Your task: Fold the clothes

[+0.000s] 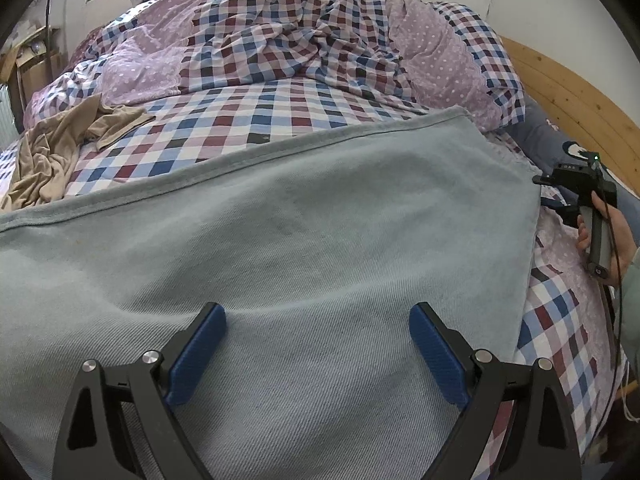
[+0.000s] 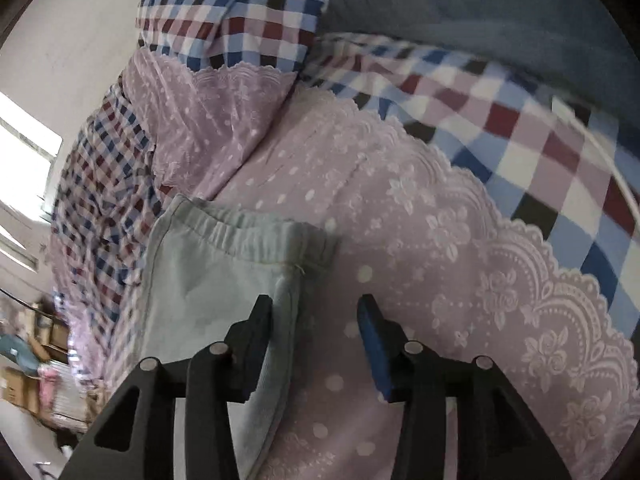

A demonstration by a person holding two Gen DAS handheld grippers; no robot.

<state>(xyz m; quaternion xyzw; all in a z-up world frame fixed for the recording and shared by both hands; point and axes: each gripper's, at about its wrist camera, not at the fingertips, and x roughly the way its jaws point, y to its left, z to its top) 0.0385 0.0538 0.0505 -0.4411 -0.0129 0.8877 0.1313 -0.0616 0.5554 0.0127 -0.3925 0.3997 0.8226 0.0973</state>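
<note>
Your left gripper (image 1: 318, 342) stands wide open over the pale grey-green garment (image 1: 280, 248), with nothing between its blue pads (image 1: 196, 354). Both fingers hover above the cloth's near half; whether the tips touch the fabric cannot be told. The garment lies spread flat across the checked bedsheet (image 1: 256, 120), its hemmed far edge running diagonally from lower left to upper right, its right edge falling just beside the lilac dotted pillow (image 2: 400, 240).

Your right gripper (image 2: 316, 316) is partly open, the gap plainly narrower than on the left. It holds nothing. In the right wrist view, the garment's gathered elastic band (image 2: 248, 236) lies just ahead of the fingers, and the garment's side edge passes under and beside the left-hand finger (image 2: 256, 344); the blue-padded finger sits over the pillow's lace-trimmed cloth, clear of the garment. The edge is therefore near the mouth of the gripper but not clamped.

In the left wrist view, your right hand (image 1: 612, 236) shows at the garment's right margin, wrapped around the gripper handle, just off the cloth's corner.

A rumpled checked duvet (image 1: 300, 32) is heaped at the far side of the bed. A tan garment (image 1: 64, 144) lies crumpled to the far left, well apart from both grippers. A wooden headboard (image 1: 572, 96) curves behind the right side.
</note>
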